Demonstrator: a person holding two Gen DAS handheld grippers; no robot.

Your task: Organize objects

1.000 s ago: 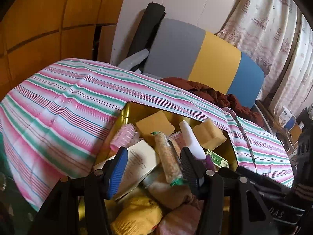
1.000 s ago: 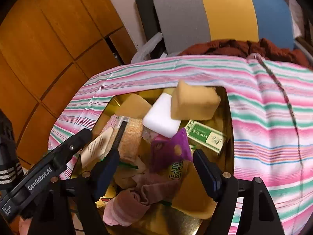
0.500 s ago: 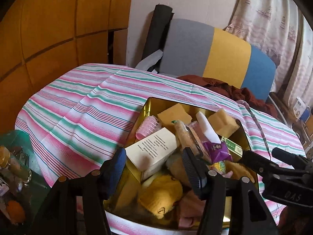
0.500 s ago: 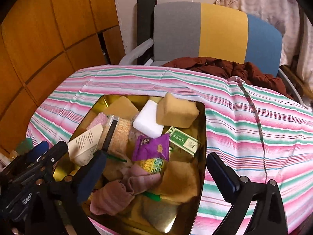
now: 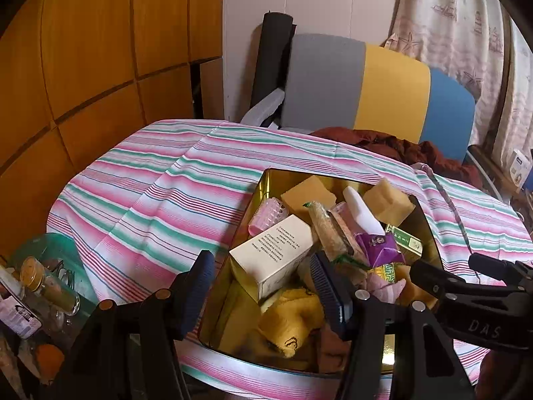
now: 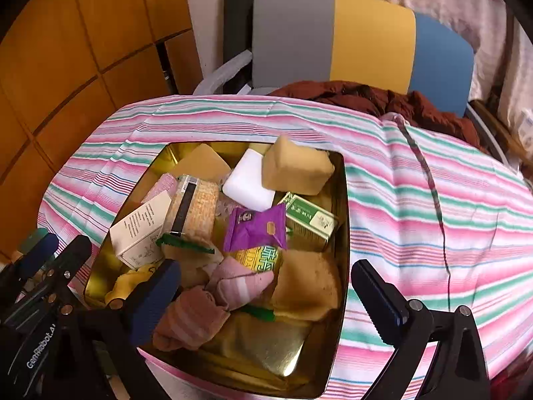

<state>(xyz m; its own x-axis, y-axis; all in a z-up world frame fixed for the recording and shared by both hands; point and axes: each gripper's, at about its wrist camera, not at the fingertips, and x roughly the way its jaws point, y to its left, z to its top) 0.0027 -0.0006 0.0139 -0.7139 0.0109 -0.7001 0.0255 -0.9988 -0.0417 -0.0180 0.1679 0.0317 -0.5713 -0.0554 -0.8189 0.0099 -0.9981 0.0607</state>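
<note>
Now both claws hang empty over the crowded gold tin [image 6: 339, 220], which sits on the striped cloth [image 5: 160, 200].
Right gripper [image 6: 266, 286] has just been opening and stands spread wide, nothing between its pads; left gripper [image 5: 263, 286] is partly spread, its jaws having opened a little, also empty; pick one loose top item, I'd judge the purple packet [image 6: 256, 226] or white block [image 6: 248, 183]; come straight down, pinch across its narrow side, avoid snagging the pink sock [image 6: 243, 283] beside it.
</note>
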